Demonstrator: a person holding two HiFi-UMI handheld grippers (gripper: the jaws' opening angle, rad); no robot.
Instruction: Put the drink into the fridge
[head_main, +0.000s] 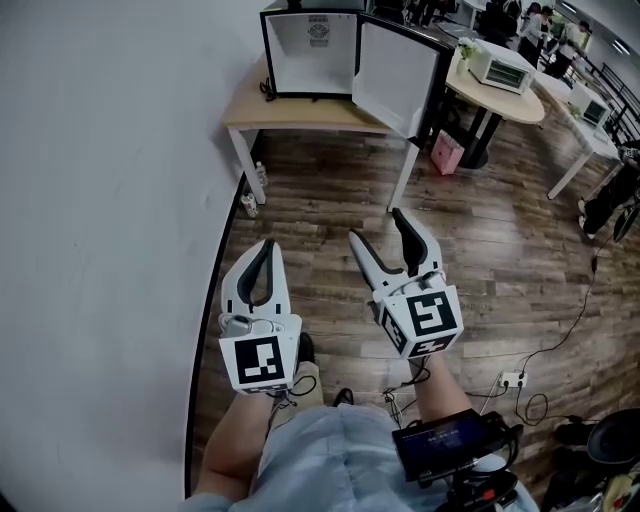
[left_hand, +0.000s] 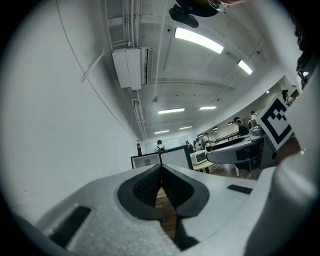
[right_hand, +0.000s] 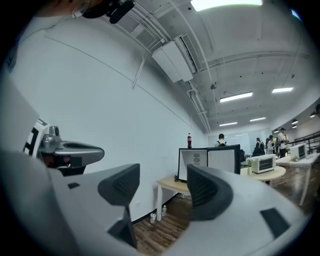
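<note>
Here the left gripper (head_main: 267, 246) has its jaws pressed together with nothing between them. The right gripper (head_main: 378, 227) has its jaws apart and empty. The drink bottle (right_hand: 189, 140) stands upright on top of the mini fridge (head_main: 312, 55). The fridge's door (head_main: 392, 75) is open, and it sits on a wooden table (head_main: 290, 113), well apart from both grippers.

what the views leave unclear

the fridge (head_main: 315, 50) on the far table (head_main: 290, 112) is cut off at its top by the head view's upper edge. the drink (right_hand: 189, 140) standing on it is too small for its label to be read. the bottles (head_main: 250, 205) on the floor by the table's left leg are too tiny to identify. the people (head_main: 548, 30) at the far right are small and partly cut off.
</note>
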